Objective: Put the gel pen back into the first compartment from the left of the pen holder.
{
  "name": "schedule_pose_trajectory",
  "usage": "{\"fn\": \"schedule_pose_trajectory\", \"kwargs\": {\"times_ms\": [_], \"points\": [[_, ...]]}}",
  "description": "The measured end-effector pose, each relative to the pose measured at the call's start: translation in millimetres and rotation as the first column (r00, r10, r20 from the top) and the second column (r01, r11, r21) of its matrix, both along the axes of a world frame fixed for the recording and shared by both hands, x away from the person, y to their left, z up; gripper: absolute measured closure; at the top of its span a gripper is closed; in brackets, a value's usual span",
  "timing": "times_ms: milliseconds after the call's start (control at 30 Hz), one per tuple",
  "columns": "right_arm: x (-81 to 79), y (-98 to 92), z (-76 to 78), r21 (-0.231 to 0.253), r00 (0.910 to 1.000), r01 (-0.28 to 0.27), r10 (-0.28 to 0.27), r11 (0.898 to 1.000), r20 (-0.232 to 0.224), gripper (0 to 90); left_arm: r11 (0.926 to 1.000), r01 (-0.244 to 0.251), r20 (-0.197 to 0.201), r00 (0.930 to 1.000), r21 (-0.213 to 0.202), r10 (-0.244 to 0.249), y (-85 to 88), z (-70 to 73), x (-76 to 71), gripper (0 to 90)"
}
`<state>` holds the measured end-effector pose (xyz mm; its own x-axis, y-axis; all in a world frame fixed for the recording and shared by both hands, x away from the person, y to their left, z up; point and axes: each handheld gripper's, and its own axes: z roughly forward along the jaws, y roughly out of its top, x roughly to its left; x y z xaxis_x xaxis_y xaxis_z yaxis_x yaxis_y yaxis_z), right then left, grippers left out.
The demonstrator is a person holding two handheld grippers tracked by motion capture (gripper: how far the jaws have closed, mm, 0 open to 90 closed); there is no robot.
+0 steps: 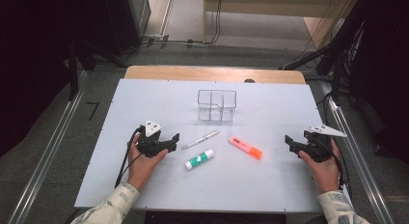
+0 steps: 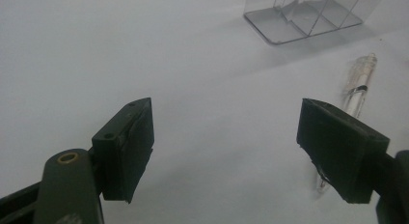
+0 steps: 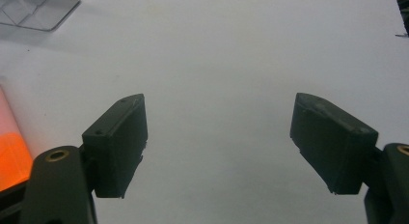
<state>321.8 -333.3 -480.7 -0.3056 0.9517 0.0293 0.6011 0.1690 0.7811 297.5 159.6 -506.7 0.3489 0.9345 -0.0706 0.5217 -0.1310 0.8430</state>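
Overhead camera, two close tool-mounted cameras

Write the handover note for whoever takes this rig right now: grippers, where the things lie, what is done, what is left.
Left gripper: open, nothing between the jaws, low over the white board, pointing toward the clear pen.
Right gripper: open, holding nothing, at the board's right side, pointing toward the orange highlighter.
Things: pen, glue stick and highlighter lie loose mid-board; the clear divided organizer stands behind them and looks empty.
Done: nothing picked up or put away.
Left: probably to grasp each item and put it in the organizer; the pen is nearest the left gripper.
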Motion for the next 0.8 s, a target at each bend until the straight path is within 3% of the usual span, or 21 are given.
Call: {"fn": "schedule_pose_trajectory", "kwargs": {"times_ms": [367,800], "points": [[0.3,-0.2,-0.1,0.001,1.0,0.001,-0.001,1.0,-0.001,19.4,0.9978,0.066,-0.007,0.9978,-0.002,-0.066,-11.4,-1.4,0.3,23.0],[0.6,-0.2,-0.4,0.003,1.0,0.0,0.0,1.0,-0.003,19.4,0.9904,0.135,-0.023,0.9906,0.027,-0.135,-22.8,-6.3,0.7,26.1]]}}
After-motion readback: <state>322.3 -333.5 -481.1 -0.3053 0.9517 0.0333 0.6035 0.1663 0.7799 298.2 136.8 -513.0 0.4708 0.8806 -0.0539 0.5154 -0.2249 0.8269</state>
